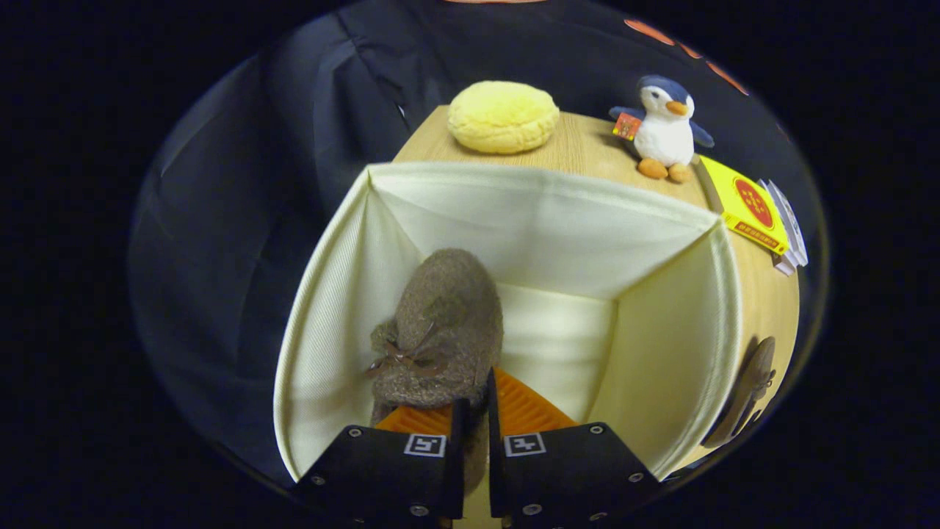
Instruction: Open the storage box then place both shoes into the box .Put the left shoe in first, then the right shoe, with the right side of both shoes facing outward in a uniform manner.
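Note:
A brown felt shoe (pixel 440 323) with a small bow hangs toe-first inside the open cream fabric storage box (pixel 330 294), near its left wall. My gripper (pixel 474 411) is shut on the shoe's heel edge, the fingers pinching it from both sides. The second brown shoe (pixel 749 389) lies on the wooden table just outside the box's right wall, partly hidden by it.
Beyond the box on the wooden table (pixel 580 147) sit a yellow round cushion (pixel 503 116), a plush penguin (pixel 664 128) and a yellow flat packet (pixel 749 206) with white cards beside it. Dark cloth hangs behind and to the left.

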Demonstrator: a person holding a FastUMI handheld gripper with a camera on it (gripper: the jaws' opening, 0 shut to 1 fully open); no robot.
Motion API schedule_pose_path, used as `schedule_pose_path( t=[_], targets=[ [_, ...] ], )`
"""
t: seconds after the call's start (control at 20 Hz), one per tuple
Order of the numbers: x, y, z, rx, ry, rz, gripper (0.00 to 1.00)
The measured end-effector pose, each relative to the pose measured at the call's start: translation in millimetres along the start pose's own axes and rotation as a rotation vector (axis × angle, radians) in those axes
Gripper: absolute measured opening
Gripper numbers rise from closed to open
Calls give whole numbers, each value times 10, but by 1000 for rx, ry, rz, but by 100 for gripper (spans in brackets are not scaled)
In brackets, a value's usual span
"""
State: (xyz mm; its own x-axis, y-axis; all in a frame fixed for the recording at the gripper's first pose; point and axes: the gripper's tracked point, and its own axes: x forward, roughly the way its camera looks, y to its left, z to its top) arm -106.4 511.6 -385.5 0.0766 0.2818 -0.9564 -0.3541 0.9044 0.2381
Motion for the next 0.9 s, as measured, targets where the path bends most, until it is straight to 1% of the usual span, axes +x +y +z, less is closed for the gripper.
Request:
schedule_pose_path(
  t=[0.15, 0.25, 0.35, 0.4, 0.5, 0.55, 0.7, 0.8, 0.85, 0.9],
  targets=[
    [-62, 41, -79, -16, 13, 55, 23],
    [-184, 44, -82, -12, 10, 112, 28],
    [-358, 34, -38, 1, -16, 173, 34],
    [-465, 24, -13, 10, -35, 203, 35],
    [-695, 6, 5, 17, -67, 270, 42],
    [-814, 0, 7, 7, -85, 303, 47],
    [-1162, -169, -2, -29, -156, 361, 50],
    [-1370, -325, -2, -19, -209, 396, 57],
    [-1485, -445, -35, -13, -230, 406, 63],
    [-1551, -571, -88, -11, -232, 413, 66]
  ],
)
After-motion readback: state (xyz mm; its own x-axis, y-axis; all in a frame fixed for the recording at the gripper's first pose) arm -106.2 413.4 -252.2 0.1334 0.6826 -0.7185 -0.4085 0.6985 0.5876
